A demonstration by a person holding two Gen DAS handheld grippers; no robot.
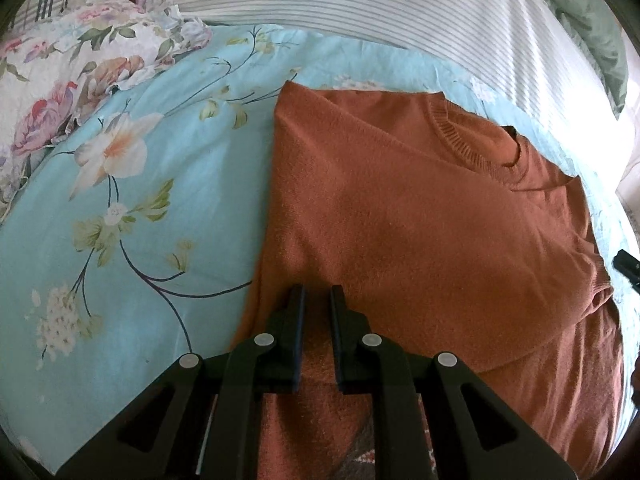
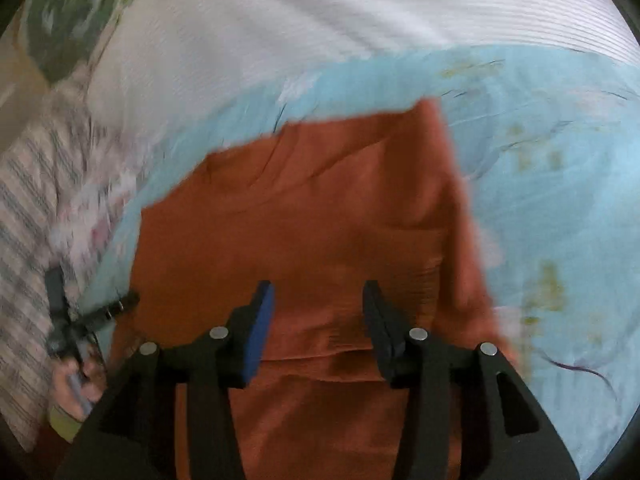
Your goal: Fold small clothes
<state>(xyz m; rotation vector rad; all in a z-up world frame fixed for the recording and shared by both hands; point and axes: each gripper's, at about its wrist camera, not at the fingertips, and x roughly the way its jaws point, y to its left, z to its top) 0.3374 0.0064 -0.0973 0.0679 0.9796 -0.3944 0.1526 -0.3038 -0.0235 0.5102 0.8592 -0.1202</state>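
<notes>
A rust-orange knit sweater lies flat on a light blue floral bedsheet, its sides folded in and its ribbed collar at the far right. My left gripper hovers over the sweater's near left part, its fingers a narrow gap apart with nothing between them. In the blurred right wrist view the same sweater fills the middle. My right gripper is open over it and empty. The left gripper and the hand holding it show at the left edge of that view.
A striped white duvet lies beyond the sheet. A floral quilt is bunched at the far left. A green pillow sits at the far right. The right gripper's tip shows at the right edge.
</notes>
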